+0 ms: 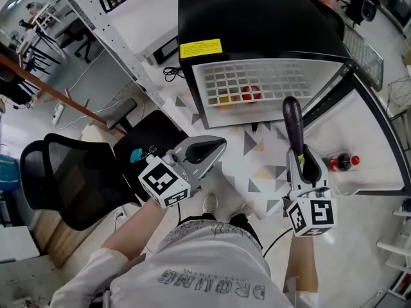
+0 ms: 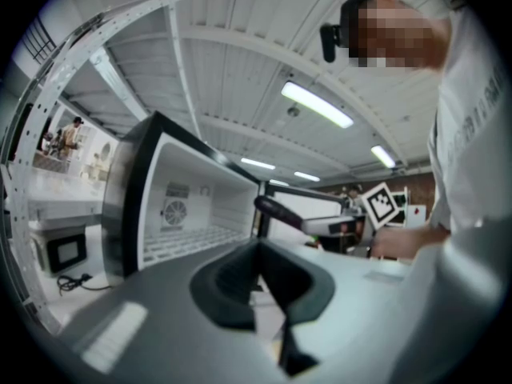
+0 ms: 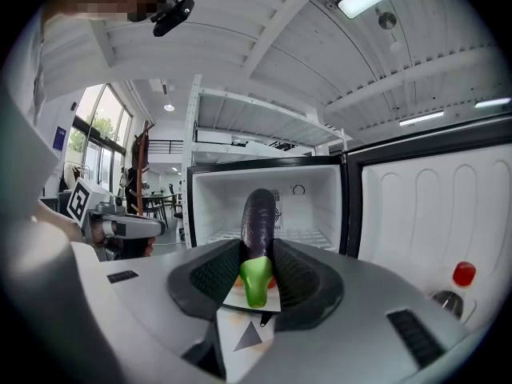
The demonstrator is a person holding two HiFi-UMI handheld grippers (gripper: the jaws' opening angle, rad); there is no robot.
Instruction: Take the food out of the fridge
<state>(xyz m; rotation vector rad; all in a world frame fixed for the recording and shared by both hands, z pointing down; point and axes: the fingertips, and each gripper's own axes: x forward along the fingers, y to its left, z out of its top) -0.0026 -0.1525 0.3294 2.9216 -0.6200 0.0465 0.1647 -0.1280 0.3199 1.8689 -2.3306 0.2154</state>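
Item under task: eggplant (image 1: pixel 293 124), found outside the fridge (image 1: pixel 257 24), just in front of its open mouth and clear of the wire shelf (image 1: pixel 276 76).

Right gripper (image 1: pixel 300 156): jaws clamped on the eggplant at its green stem end. The long axis runs in line with the jaws, and the dark body projects past the fingertips toward the fridge interior. The right gripper view confirms this: the stem sits between the pads and the body stands up against the fridge's back wall.

Left gripper (image 1: pixel 209 147): jaws together, nothing between them. It is held in front of the fridge, off the left side of the opening.

Remaining in the fridge: a red item (image 1: pixel 250 94) and an orange item (image 1: pixel 223 97) under the shelf grid, toward its left half. A bottle (image 1: pixel 340 162) sits in the open door (image 1: pixel 379 140).

Assessment: the eggplant's free end points into the fridge, so withdrawal must run back along that axis, away from the opening. The empty left gripper appears the nearer one to the two items still inside
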